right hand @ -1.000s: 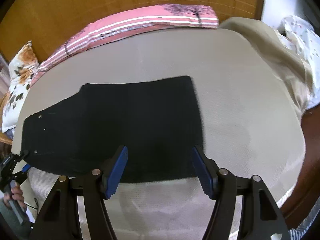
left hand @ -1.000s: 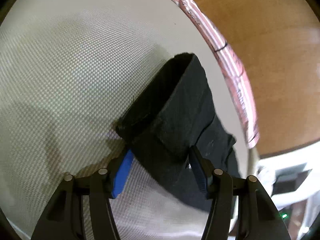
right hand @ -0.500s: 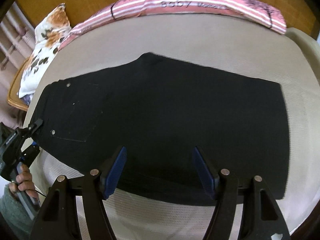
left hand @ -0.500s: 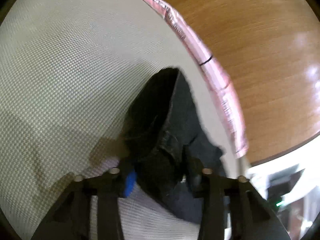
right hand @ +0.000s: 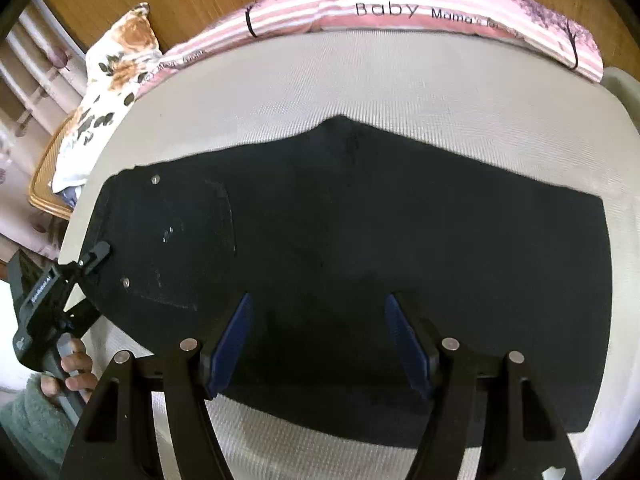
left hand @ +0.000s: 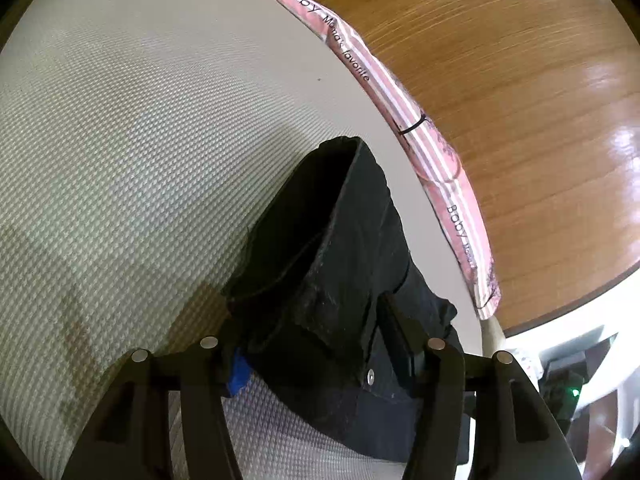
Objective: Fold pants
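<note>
- Black pants (right hand: 360,240) lie flat on the bed (right hand: 400,80), already doubled leg on leg; waist end twd my left, hem end twd my right.
- My left hand-held gripper (left hand: 316,344) is clamped on the waistband corner. Fabric is bunched btwn the 2 fingers and lifted off the mattress w/ a rivet showing near the right finger. I'd say holding it raised lets that end swing over w/o dragging.
- In the right wrist view the left hand-held gripper (right hand: 86,258) sits at the waist edge by the back pocket (right hand: 192,240), so the grip is on the outer corner, prob. to keep the layers together.
- My right hand-held gripper (right hand: 318,332) is spread apart, holding nothing, hovering over the near long edge around mid-length. Can't tell if the tips touch the cloth.
- Prob. next: right pins or picks the mid fold line while left carries the waist twd the hem.
- Risk: only 1 corner is gripped, so the far waist corner may sag and skew the fold.
- Pink striped pillow (right hand: 440,12) at the headboard is well apart from the pants.
</note>
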